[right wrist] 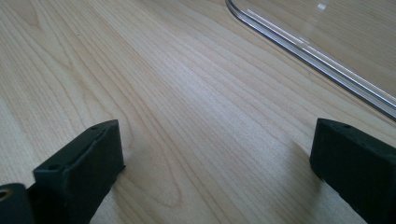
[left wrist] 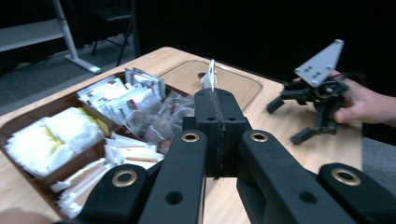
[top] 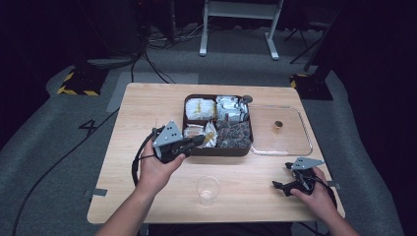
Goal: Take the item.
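Note:
A brown four-compartment tray [top: 219, 151] sits mid-table with white and yellow packets [top: 200, 108], silvery sachets [top: 231, 108], dark packets [top: 235, 133] and pale stick packets [left wrist: 126, 154]. My left gripper [top: 196, 141] hovers at the tray's near-left compartment, shut on a thin white sachet [left wrist: 208, 77] that pokes up past its closed fingertips [left wrist: 217, 100]. My right gripper [top: 281, 176] rests low at the table's near right, open, with only bare wood between its fingers [right wrist: 215, 154]. It also appears in the left gripper view [left wrist: 288, 120].
A clear plastic lid [top: 295, 142] with a small brown knob [top: 278, 125] lies right of the tray; its rim [right wrist: 303, 46] runs just beyond my right gripper. A clear cup [top: 208, 191] stands near the table's front edge, between my hands.

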The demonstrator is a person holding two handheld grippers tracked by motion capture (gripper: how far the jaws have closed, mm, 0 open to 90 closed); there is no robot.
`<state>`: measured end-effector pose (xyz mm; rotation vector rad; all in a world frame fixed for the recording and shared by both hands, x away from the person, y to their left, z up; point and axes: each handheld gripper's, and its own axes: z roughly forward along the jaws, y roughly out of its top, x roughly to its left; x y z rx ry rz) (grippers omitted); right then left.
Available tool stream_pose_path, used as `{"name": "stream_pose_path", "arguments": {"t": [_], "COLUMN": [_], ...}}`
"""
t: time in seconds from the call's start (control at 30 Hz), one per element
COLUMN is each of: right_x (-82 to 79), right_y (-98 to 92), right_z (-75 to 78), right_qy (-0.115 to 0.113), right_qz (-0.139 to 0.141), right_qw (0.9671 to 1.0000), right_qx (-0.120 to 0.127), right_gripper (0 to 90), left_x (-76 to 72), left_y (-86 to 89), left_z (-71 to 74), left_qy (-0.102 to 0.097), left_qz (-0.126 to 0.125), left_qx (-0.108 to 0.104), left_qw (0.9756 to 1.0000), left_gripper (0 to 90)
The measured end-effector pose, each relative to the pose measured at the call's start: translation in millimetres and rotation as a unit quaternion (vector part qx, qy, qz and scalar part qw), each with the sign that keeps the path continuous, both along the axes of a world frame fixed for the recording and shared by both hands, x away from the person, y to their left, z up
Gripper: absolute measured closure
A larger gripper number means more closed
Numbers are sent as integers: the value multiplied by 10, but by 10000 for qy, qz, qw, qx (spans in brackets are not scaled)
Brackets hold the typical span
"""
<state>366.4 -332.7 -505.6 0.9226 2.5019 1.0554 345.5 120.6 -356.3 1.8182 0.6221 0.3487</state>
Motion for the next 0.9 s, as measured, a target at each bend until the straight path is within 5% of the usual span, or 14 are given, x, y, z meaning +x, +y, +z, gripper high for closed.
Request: {"name": "stream_pose_path", "arguments": {"t": [0.5, 0.9], "right_x": [0, 0], "right_y": [0, 0], "right_z": [0, 0], "right_qy": [1, 0], "right_qz": [0, 1], "right_qw": [10000, 10000], "right_qx": [1, 0], "right_gripper": [27, 27], "left_x": [-375, -500], "left_y": [-153, -289], "left_z": [-178, -360], "left_qy": [-13, 164], "left_qz": [-307, -579], "left_qx": [118, 237], "left_qw": [9995, 9979], "left_gripper": [900, 900]}}
